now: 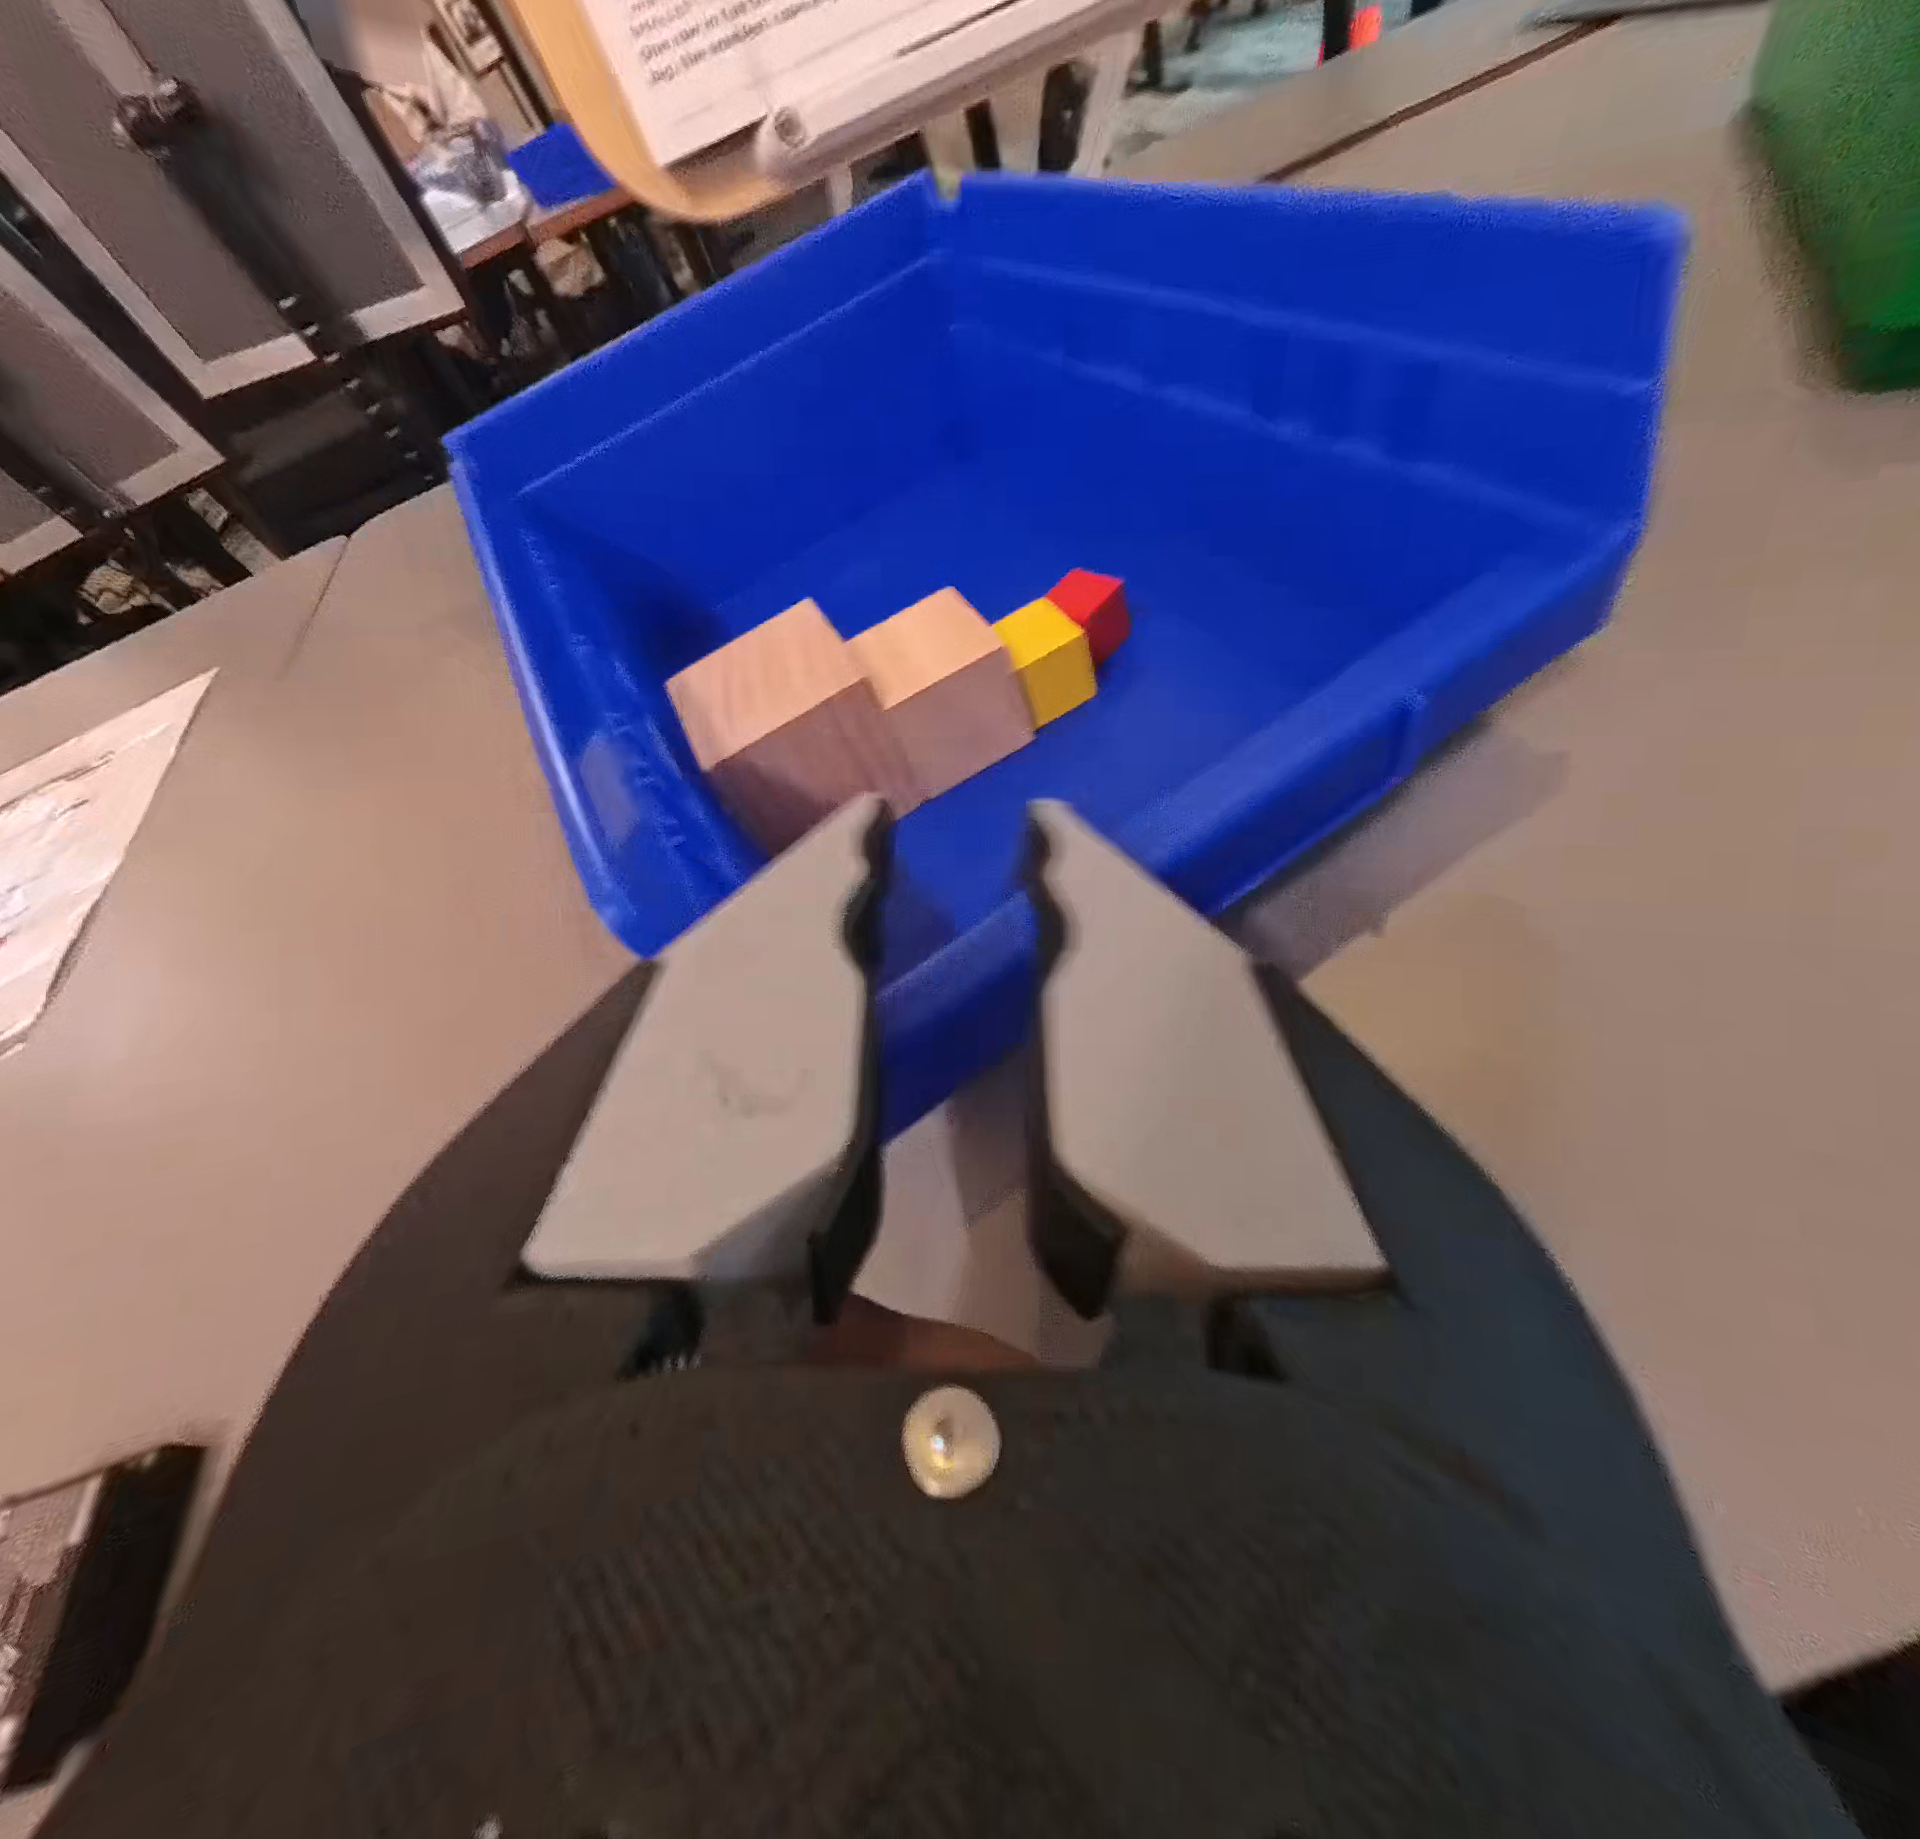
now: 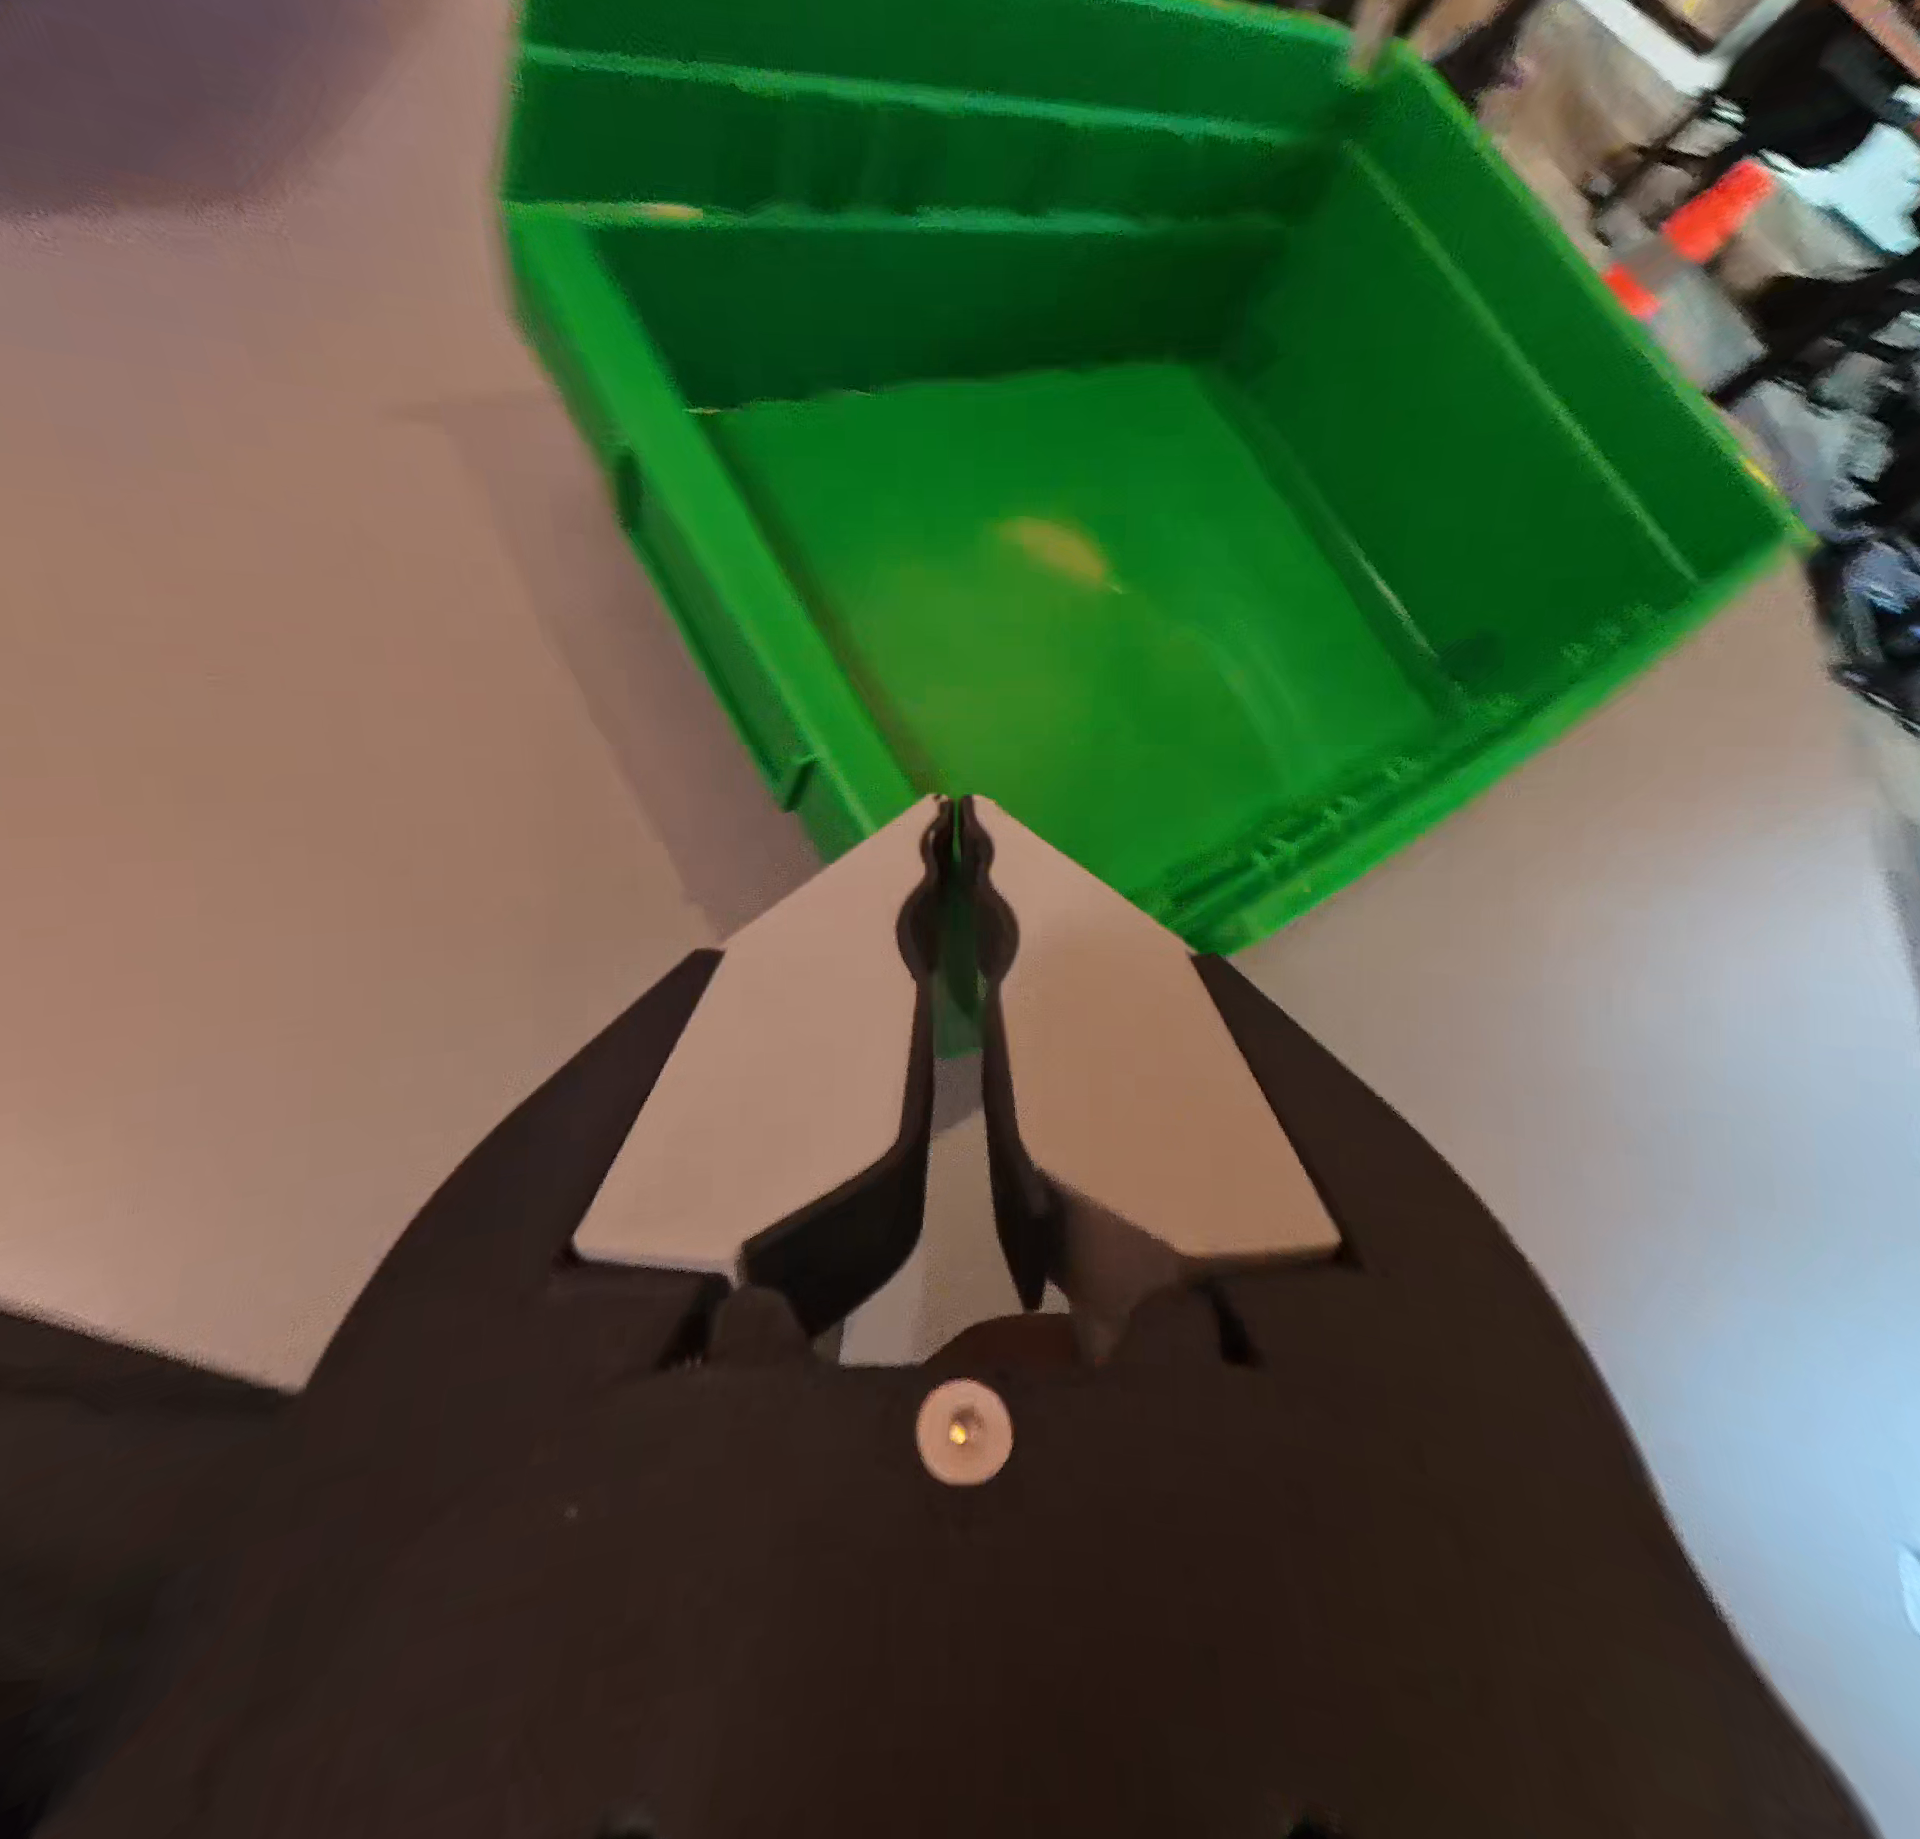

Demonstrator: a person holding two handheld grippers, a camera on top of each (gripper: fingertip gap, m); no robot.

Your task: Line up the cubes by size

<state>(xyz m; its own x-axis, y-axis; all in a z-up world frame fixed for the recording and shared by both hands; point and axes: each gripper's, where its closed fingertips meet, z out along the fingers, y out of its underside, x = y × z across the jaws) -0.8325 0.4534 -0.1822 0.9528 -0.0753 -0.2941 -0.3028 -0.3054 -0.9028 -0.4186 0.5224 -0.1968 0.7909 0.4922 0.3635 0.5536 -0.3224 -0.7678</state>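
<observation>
Blue bin (image 1: 1299,335) and green bin (image 2: 1507,355), open-topped plastic, on grey table (image 1: 312,854). Printed sheet (image 1: 62,833) at table's left edge. Tilted poster board (image 1: 831,13) behind blue bin. Orange cones (image 2: 1714,210) in blurred background.

Two bare wooden cubes (image 1: 821,719) show grain; the yellow cube (image 1: 1051,659) and red cube (image 1: 1093,605) look painted. Blue bin (image 1: 1299,355) and green bin (image 2: 1507,387): glossy plastic. Desk (image 1: 312,958): matt, smooth.

A grey table (image 1: 312,958) carries a blue bin (image 1: 1299,335), a green bin (image 2: 1507,335) and a paper sheet (image 1: 62,833).
</observation>
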